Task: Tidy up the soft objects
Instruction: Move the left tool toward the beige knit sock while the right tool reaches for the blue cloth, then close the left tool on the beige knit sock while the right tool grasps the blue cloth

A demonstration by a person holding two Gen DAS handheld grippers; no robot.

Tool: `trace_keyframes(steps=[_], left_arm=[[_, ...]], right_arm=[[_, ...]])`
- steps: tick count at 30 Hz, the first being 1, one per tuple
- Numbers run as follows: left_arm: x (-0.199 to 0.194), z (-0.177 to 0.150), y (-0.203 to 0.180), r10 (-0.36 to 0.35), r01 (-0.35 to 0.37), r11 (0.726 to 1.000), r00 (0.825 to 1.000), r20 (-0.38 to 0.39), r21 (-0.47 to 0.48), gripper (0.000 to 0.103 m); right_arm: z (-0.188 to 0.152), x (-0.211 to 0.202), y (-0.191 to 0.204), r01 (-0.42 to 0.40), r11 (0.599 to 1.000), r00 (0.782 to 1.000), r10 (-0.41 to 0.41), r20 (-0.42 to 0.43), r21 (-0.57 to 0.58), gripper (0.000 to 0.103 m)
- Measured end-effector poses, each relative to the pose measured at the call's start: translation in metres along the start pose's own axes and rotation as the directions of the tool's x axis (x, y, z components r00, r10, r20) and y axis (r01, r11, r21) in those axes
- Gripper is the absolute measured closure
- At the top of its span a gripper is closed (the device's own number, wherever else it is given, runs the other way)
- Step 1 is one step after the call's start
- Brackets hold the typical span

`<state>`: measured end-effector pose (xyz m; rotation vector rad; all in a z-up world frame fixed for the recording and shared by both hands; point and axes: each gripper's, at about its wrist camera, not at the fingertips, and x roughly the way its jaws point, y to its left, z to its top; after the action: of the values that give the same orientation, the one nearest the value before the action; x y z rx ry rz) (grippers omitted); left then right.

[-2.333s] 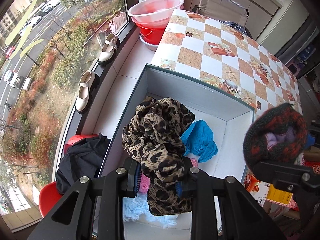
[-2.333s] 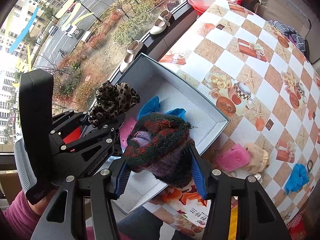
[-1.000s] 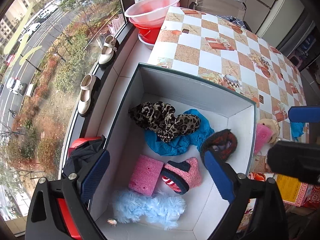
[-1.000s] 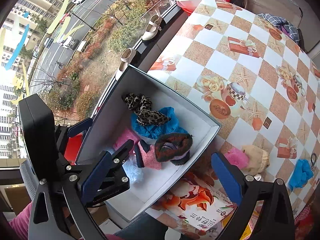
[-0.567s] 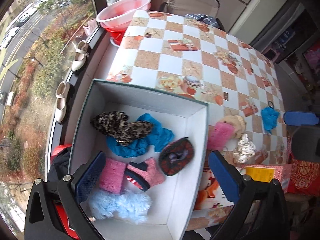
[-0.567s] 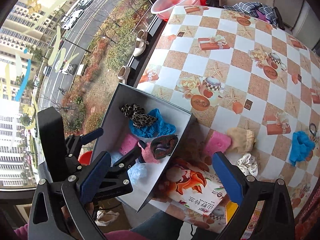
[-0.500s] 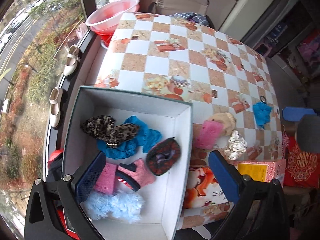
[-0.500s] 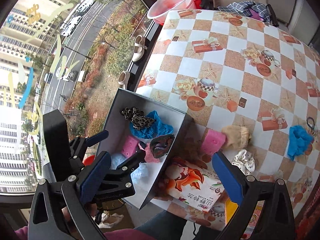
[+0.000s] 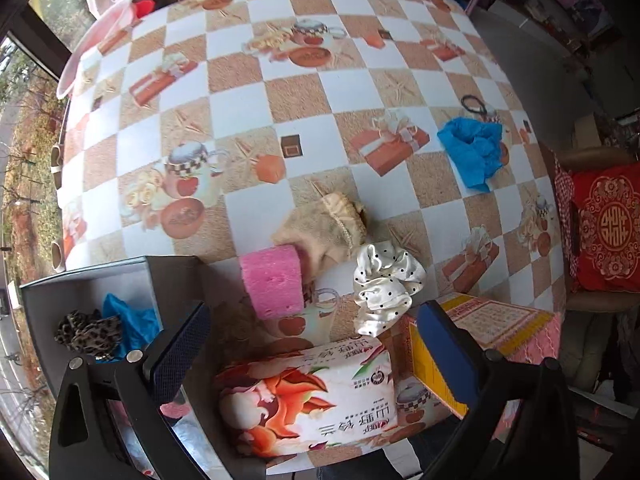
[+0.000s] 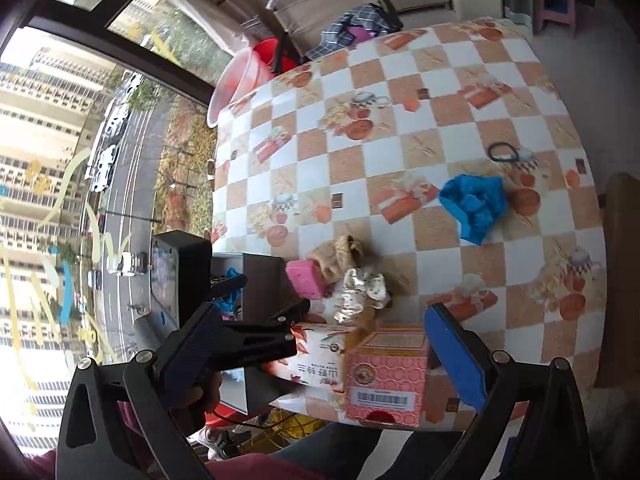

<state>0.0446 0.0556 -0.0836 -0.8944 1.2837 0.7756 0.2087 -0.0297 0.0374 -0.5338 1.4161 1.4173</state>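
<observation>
The worktop is covered with a checked orange-and-white cloth. At its near left corner a grey box is seen, holding a leopard-print scrunchie and a blue cloth. Just right of the box lies a pink sponge, touching a crumpled beige sock; beside these is a white polka-dot scrunchie. Far right of the box a crumpled blue glove is found. The left gripper and right gripper are both spread wide, with nothing held between the fingers.
</observation>
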Motion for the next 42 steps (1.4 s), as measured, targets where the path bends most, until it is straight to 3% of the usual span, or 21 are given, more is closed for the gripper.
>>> trace_keyframes(steps=[5, 10, 13, 15, 16, 18, 21, 25, 31, 36, 42], left_arm=[[0.052, 0.024, -0.007, 0.008, -0.014, 0.999, 0.989, -0.148, -0.041, 0.001], [0.093, 0.039, -0.016, -0.125, 0.095, 0.988, 0.954, -0.272, -0.120, 0.001], [0.091, 0.058, -0.032, -0.271, 0.248, 0.960, 0.937, -0.218, -0.130, 0.003], [0.065, 0.075, -0.044, -0.334, 0.327, 0.942, 0.935, -0.119, -0.076, 0.003], [0.050, 0.082, -0.048, -0.328, 0.326, 0.945, 0.943, -0.065, -0.042, 0.003], [0.026, 0.091, -0.049, -0.235, 0.235, 0.972, 0.972, 0.005, 0.017, 0.003], [0.021, 0.093, -0.040, -0.089, 0.088, 0.994, 0.996, 0.013, 0.059, 0.003], [0.043, 0.090, -0.023, -0.040, 0.042, 0.998, 0.998, -0.050, 0.039, 0.003], [0.079, 0.088, -0.047, 0.057, -0.054, 0.997, 0.997, -0.057, 0.057, 0.003], [0.101, 0.101, -0.052, 0.127, -0.125, 0.992, 0.991, -0.052, 0.029, 0.003], [0.118, 0.109, -0.056, 0.156, -0.156, 0.988, 0.986, -0.054, 0.016, 0.003]], right_arm=[[-0.016, -0.013, -0.062, 0.009, 0.991, 1.000, -0.011, 0.016, 0.135, 0.001], [-0.028, -0.019, -0.105, 0.014, 0.973, 1.000, -0.018, 0.017, 0.231, 0.001], [-0.031, -0.019, -0.121, 0.024, 0.966, 1.000, -0.026, 0.005, 0.257, 0.001], [-0.032, -0.015, -0.128, 0.031, 0.963, 1.000, -0.031, -0.004, 0.268, 0.001], [-0.032, -0.014, -0.132, 0.033, 0.961, 0.999, -0.032, -0.010, 0.273, 0.001], [-0.030, -0.009, -0.136, 0.035, 0.960, 0.999, -0.032, -0.018, 0.277, 0.001], [-0.028, -0.001, -0.141, 0.042, 0.962, 0.999, -0.036, -0.029, 0.269, 0.001], [-0.022, 0.017, -0.148, 0.055, 0.961, 0.998, -0.042, -0.054, 0.272, 0.001], [-0.003, 0.053, -0.150, 0.138, 0.965, 0.988, -0.117, -0.104, 0.222, 0.001], [0.032, 0.090, -0.151, 0.188, 0.963, 0.979, -0.169, -0.112, 0.194, 0.001], [0.076, 0.146, -0.154, 0.281, 0.951, 0.956, -0.266, -0.121, 0.130, 0.001]])
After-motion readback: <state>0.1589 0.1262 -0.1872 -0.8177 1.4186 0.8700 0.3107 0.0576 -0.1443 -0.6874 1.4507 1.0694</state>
